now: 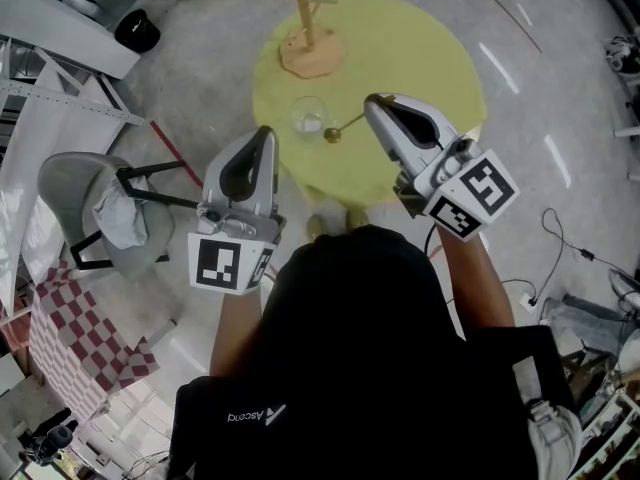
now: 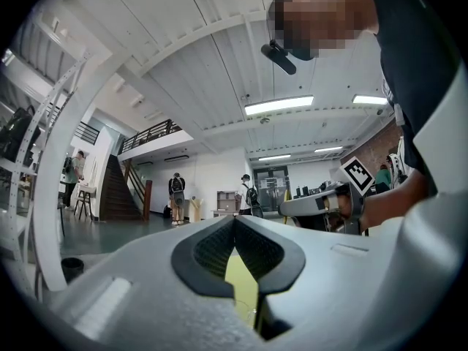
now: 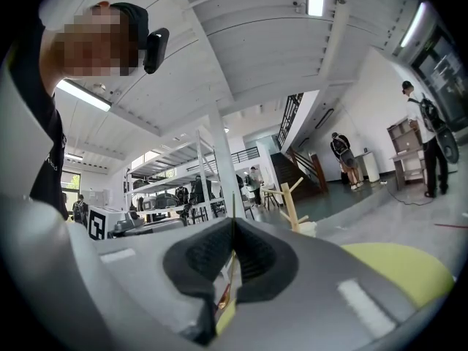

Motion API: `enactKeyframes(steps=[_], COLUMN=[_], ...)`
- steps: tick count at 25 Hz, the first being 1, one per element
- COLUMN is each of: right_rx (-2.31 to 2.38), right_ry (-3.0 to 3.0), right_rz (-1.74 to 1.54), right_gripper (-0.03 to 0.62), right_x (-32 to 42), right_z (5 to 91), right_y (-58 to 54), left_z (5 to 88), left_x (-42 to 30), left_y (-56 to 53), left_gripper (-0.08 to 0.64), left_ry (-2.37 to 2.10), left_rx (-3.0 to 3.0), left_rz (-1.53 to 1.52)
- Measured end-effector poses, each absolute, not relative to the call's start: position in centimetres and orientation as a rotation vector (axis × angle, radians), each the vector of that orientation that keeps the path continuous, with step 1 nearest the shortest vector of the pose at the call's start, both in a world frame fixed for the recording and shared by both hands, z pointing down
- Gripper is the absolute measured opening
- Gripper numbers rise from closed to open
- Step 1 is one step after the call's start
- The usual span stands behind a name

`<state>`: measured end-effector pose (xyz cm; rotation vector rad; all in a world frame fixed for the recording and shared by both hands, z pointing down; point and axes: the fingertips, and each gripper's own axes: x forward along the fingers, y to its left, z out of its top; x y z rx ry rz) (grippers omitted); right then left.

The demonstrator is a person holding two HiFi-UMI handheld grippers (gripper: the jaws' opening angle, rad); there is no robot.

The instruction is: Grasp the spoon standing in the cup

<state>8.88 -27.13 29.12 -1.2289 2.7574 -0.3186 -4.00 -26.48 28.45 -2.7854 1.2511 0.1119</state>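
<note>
A clear glass cup stands on the round yellow table. Just right of it hangs a golden spoon, bowl end low and outside the cup. Its thin handle runs up into my right gripper, which is shut on it. In the right gripper view the handle shows as a thin strip pinched between the closed pads of the right gripper. My left gripper hovers at the table's near left edge, left of the cup, shut with nothing in it. The left gripper's pads meet at the tips.
A wooden peg stand rises at the far side of the table, behind the cup. A grey chair sits on the floor to the left, with checkered cloth nearer. Cables lie on the floor at right.
</note>
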Motion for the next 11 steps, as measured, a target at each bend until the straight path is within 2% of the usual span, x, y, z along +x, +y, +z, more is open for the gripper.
enactKeyframes(steps=[11], right_rx=[-1.231], right_ry=[2.752], right_rz=[-0.333], right_gripper=[0.003], right_x=[9.19], right_z=[29.66], right_y=[-27.66], left_z=[28.93], left_x=[-3.61], left_y=[-26.77], left_gripper=[0.011], left_ry=[1.255], left_rx=[-2.788], left_rz=[0.096])
